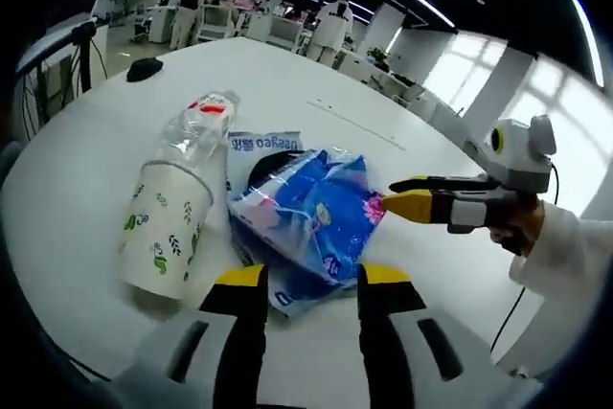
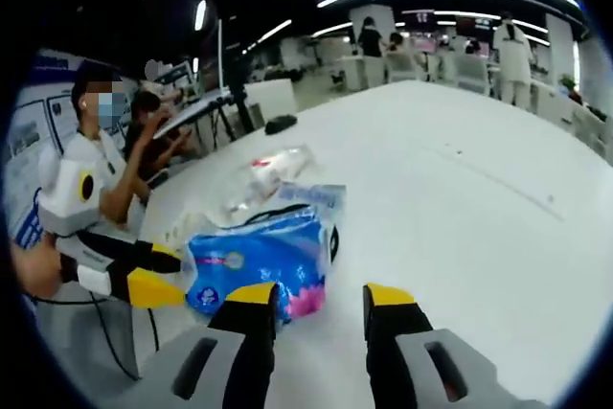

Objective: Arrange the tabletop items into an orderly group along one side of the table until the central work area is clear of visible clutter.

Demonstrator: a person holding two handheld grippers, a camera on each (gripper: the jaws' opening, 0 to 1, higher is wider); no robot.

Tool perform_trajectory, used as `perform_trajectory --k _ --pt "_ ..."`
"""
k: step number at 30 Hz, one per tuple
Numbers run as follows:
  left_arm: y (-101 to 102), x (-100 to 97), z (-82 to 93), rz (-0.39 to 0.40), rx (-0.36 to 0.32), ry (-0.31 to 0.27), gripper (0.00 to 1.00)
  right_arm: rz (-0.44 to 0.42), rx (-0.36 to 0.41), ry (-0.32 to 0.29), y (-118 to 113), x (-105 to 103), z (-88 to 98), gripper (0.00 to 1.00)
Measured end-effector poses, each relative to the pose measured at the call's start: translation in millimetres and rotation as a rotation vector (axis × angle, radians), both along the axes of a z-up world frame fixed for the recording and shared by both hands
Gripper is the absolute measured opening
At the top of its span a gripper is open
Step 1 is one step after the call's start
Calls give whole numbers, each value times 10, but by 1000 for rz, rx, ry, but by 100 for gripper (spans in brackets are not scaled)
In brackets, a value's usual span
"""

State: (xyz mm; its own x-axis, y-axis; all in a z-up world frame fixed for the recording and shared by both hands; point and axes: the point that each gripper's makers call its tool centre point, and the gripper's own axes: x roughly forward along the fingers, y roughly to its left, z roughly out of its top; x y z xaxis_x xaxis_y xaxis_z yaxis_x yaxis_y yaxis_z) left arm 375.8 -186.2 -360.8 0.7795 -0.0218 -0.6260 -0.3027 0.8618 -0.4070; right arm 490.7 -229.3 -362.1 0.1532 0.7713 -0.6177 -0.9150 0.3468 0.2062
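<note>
Currently both grippers close in on the clutter heap mid-table. Left to right in the left gripper view: paper cup (image 1: 165, 227) lying on its side, just ahead-left of the left gripper (image 1: 311, 280); clear plastic bottle (image 1: 196, 126) touching the cup's far end; blue tissue pack (image 1: 311, 213) straight ahead between the spread jaws, resting on a white-and-blue sachet (image 1: 263, 144) and something dark beneath. Left jaws apart, holding nothing. Right gripper (image 1: 388, 205) enters from the right, tip at the pack's edge.

In the right gripper view, the right gripper (image 2: 321, 299) stands open and empty, pack (image 2: 259, 261) just ahead-left.

Judgement: soft pack will crumple; bite across its middle, close slowly, lift clear so the sachet doesn't drag. Cup and bottle may roll if nudged.
</note>
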Motion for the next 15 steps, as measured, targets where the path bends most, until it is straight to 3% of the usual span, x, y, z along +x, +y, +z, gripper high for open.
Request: perform_trajectory --k 2,5,7,15 --pt "-21 -23 10 3 -1 11 29 -10 -3 14 15 11 -66 24" --pt "-10 -21 -3 11 -17 12 15 -58 31 54 31 17 -21 0" --pt "-3 -8 -27 10 -40 15 5 -64 41 68 14 -23 -11 0" --pt "36 -30 -73 -2 -23 40 0 -140 102 144 -103 -43 37 0"
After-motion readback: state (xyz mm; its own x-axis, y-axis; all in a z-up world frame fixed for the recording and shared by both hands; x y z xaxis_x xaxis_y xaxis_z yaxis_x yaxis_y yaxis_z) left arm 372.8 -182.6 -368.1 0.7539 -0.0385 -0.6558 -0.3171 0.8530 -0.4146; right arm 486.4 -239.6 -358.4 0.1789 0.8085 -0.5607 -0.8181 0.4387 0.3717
